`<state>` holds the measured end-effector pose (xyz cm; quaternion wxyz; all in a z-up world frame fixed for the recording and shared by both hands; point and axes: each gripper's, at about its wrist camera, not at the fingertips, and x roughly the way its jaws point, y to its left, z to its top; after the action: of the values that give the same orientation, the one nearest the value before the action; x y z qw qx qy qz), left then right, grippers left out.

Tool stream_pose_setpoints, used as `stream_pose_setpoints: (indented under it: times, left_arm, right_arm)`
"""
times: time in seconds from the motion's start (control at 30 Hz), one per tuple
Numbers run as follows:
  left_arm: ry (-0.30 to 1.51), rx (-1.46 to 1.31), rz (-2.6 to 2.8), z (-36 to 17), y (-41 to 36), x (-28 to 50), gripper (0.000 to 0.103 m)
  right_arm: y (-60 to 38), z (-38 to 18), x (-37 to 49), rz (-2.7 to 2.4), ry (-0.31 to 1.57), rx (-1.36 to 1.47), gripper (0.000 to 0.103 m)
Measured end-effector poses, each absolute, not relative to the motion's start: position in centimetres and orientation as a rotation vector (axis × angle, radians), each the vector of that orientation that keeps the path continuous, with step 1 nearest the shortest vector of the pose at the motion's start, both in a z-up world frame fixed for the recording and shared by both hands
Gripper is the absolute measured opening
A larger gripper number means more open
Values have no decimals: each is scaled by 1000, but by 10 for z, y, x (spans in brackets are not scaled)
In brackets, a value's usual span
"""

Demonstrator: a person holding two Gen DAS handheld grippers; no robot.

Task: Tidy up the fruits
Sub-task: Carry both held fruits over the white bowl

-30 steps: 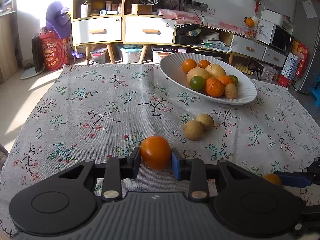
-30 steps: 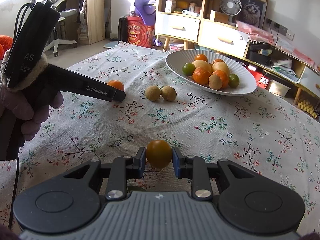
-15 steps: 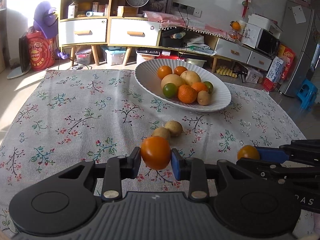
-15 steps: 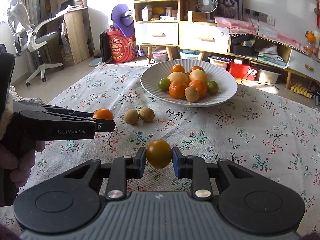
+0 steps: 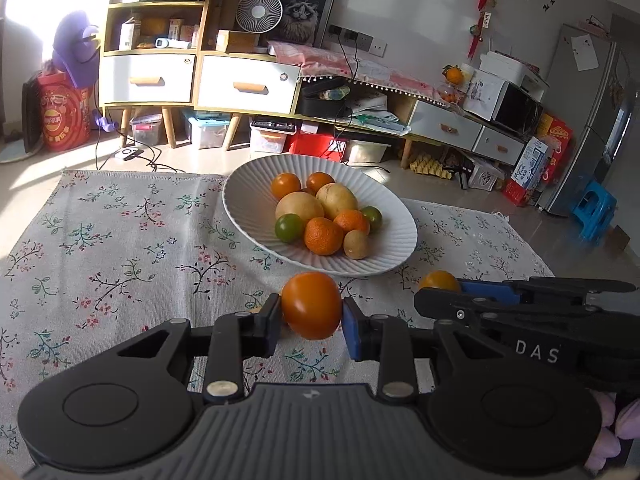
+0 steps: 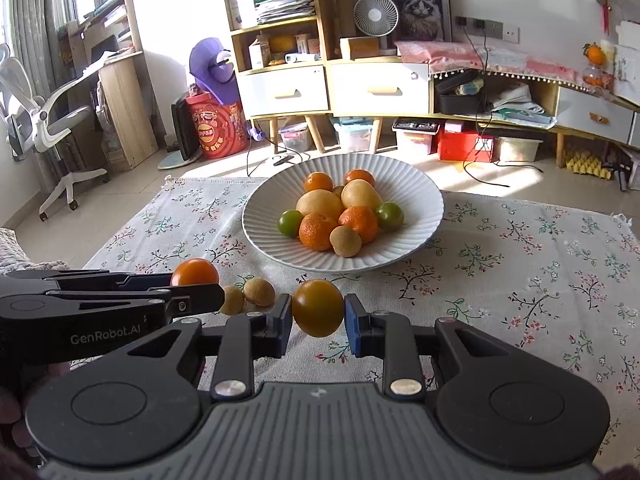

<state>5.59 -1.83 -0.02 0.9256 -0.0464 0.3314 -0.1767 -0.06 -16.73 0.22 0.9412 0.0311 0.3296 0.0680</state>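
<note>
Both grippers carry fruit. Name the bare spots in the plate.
The white plate has bare ribbed surface along its left side and its right rim. The middle is crowded with the fruit pile. On the tablecloth, two small brown fruits sit before its near-left edge.

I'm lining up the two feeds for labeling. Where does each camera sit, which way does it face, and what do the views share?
Left wrist: sits behind the left gripper, facing along its fingers at the plate; shows it shut on an orange tomato, plus the right gripper and fingers at the lower right.
Right wrist: sits behind the right gripper, also facing the plate; shows it shut on a yellow-orange tomato, plus the left gripper at left.
Shared: plate, tablecloth, both held tomatoes, cabinets behind.
</note>
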Motion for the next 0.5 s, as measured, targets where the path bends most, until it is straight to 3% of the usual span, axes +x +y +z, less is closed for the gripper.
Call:
stream_pose_setpoints:
  times: [0.5]
  left_arm:
    - [697,-102,-358,-10,-40,103,22]
  right_arm:
    - [-194,1,44,90,680,148,25]
